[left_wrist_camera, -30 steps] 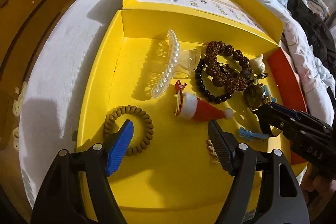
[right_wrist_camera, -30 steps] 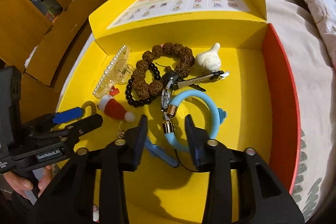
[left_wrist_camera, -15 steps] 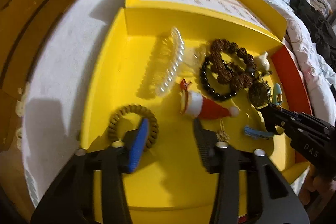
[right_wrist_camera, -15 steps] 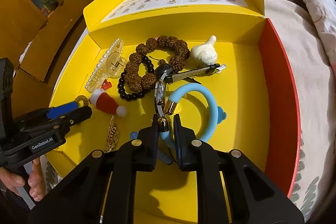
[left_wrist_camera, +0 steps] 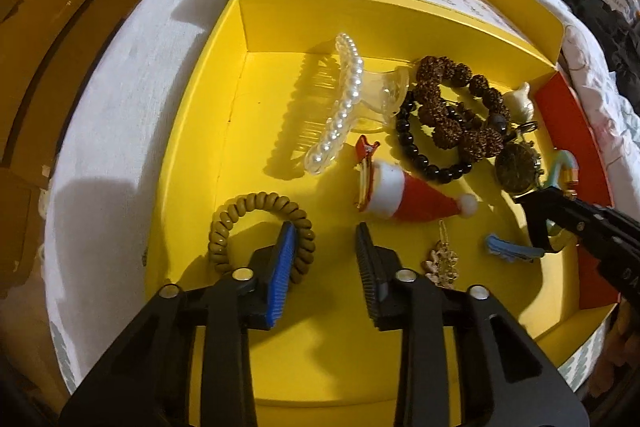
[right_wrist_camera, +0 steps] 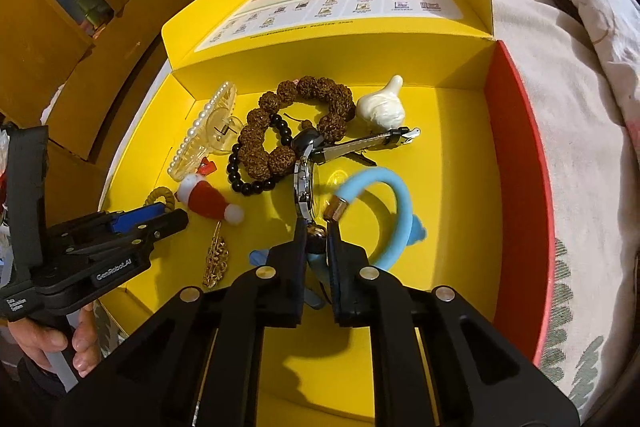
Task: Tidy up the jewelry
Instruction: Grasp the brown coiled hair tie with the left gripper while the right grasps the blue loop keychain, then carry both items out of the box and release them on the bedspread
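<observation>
right wrist view is showing the right gripper clamping tight on the blue bracelet in the yellow box, risking dragging the touching watch, while the left gripper has been closing, gripping nothing.

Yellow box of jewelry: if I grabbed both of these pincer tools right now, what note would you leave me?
Right gripper: shut on one capped end of the blue bracelet.
Left gripper: open, jaws just been closing; the coil hair tie has its edge between them, not pinched.
The watch, bead bracelets, pearl clip and Santa hat clip lie loose in the yellow box.
Nothing sorted yet; all remains.
</observation>
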`<move>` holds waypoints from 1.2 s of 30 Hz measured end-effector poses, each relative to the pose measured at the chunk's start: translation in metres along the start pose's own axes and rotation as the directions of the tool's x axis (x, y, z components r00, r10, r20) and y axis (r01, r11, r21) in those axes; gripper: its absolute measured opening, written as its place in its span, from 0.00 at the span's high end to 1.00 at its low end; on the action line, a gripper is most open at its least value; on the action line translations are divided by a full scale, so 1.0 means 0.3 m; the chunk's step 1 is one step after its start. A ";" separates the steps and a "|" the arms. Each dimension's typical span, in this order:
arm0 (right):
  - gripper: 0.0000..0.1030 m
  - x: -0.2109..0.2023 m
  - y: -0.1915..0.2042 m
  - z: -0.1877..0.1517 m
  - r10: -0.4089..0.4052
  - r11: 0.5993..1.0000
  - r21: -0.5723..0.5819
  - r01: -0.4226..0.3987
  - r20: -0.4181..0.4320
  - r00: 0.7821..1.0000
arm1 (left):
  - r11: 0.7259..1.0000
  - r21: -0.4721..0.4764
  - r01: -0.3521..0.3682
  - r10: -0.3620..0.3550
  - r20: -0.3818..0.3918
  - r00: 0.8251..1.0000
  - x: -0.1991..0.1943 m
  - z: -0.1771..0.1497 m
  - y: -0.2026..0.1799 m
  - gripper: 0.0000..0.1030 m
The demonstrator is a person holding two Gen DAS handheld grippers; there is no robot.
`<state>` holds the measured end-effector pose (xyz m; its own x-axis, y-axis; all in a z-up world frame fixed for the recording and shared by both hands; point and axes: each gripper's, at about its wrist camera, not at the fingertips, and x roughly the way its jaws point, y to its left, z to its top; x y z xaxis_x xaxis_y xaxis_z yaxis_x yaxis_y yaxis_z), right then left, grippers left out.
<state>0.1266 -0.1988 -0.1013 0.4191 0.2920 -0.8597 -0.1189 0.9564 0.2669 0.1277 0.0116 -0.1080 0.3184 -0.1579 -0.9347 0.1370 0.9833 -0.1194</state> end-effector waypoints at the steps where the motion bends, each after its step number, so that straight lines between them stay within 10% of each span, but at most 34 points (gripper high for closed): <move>1: 0.90 -0.001 -0.001 0.001 0.001 1.000 0.001 -0.001 -0.001 1.000 | 1.000 -0.002 -0.008 0.008 0.001 1.000 0.000 0.000 -0.002 0.77; 4: 0.91 -0.004 -0.006 0.001 0.000 1.000 0.004 0.000 0.001 1.000 | 0.999 -0.025 -0.024 0.024 0.002 1.000 0.001 -0.003 0.018 0.91; 36: 0.90 -0.336 0.010 -0.075 0.020 1.000 -0.009 -0.019 0.130 0.991 | 0.999 -0.032 0.004 0.002 0.175 0.985 -0.319 -0.085 0.014 0.91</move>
<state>0.0638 -0.2251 -0.0235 0.5300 0.3074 -0.7903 -0.1348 0.9507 0.2794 0.0739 0.0330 -0.0277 0.4776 -0.1692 -0.8621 0.1085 0.9851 -0.1333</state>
